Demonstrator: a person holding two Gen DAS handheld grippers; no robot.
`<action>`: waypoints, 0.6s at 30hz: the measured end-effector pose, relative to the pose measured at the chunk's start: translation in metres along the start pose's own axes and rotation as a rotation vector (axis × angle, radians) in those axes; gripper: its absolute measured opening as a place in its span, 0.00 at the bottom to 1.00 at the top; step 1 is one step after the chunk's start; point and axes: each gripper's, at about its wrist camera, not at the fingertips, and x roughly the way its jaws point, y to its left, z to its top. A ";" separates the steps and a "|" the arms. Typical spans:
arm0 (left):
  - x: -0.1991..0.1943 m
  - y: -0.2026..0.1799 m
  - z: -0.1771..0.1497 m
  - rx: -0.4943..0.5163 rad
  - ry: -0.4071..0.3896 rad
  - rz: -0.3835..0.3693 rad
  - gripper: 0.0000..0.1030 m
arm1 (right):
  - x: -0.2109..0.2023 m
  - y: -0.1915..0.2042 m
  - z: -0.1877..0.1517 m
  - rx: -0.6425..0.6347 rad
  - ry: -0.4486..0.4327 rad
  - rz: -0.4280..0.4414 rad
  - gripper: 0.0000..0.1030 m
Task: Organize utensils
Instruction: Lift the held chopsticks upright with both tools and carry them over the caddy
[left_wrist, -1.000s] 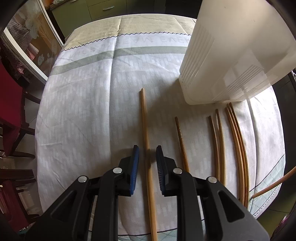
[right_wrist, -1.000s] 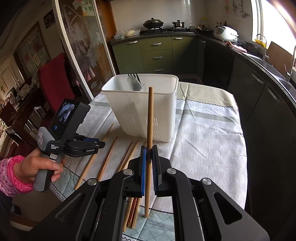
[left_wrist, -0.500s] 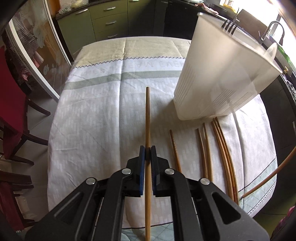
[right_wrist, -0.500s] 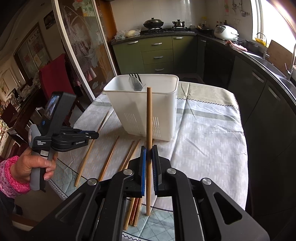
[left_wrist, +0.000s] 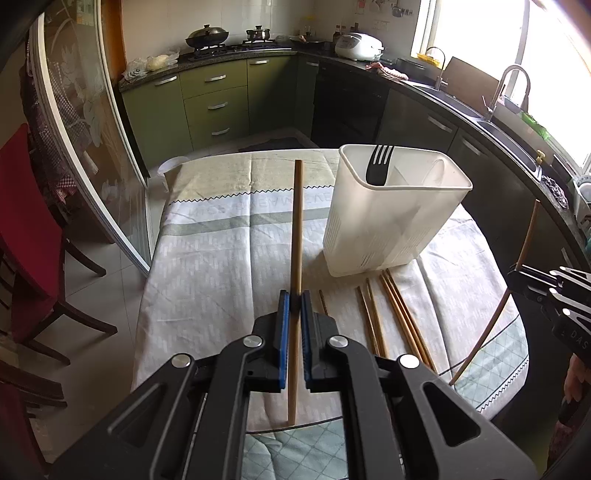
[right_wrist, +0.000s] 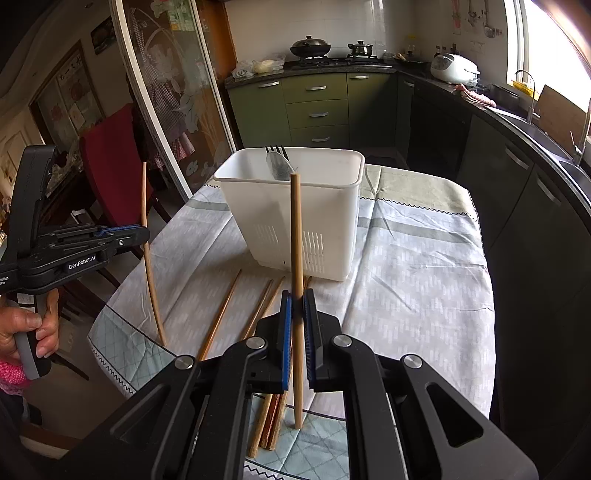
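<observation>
My left gripper (left_wrist: 294, 301) is shut on a wooden chopstick (left_wrist: 296, 229), held up off the table and pointing toward the kitchen. It appears at the left of the right wrist view too, left gripper (right_wrist: 142, 232) with its chopstick (right_wrist: 147, 258) nearly upright. My right gripper (right_wrist: 296, 301) is shut on a second chopstick (right_wrist: 295, 229), also clear of the table. A white utensil holder (left_wrist: 388, 221) stands on the cloth with a black fork (left_wrist: 378, 166) in it. Several loose chopsticks (left_wrist: 395, 317) lie in front of the holder (right_wrist: 295, 206).
The table (left_wrist: 221, 266) wears a pale patterned cloth. A red chair (left_wrist: 26, 236) stands at its left, beside a glass sliding door (left_wrist: 85, 122). Green kitchen cabinets (left_wrist: 214, 103) and a dark counter with a sink (left_wrist: 498, 107) lie beyond. A hand (right_wrist: 22, 332) holds the left gripper's handle.
My left gripper closed on the chopstick that lay on the cloth and lifted it, tilting upward so the kitchen came into view. The right gripper stayed still with its chopstick.
</observation>
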 end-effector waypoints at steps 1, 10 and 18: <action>0.000 0.001 -0.001 0.002 -0.004 0.000 0.06 | 0.000 0.000 0.000 0.000 0.000 0.000 0.07; -0.016 -0.004 -0.005 0.022 -0.047 -0.007 0.06 | -0.008 0.000 0.000 0.001 -0.014 0.004 0.07; -0.026 -0.009 -0.004 0.037 -0.072 -0.016 0.06 | -0.011 0.003 -0.001 -0.008 -0.020 0.006 0.07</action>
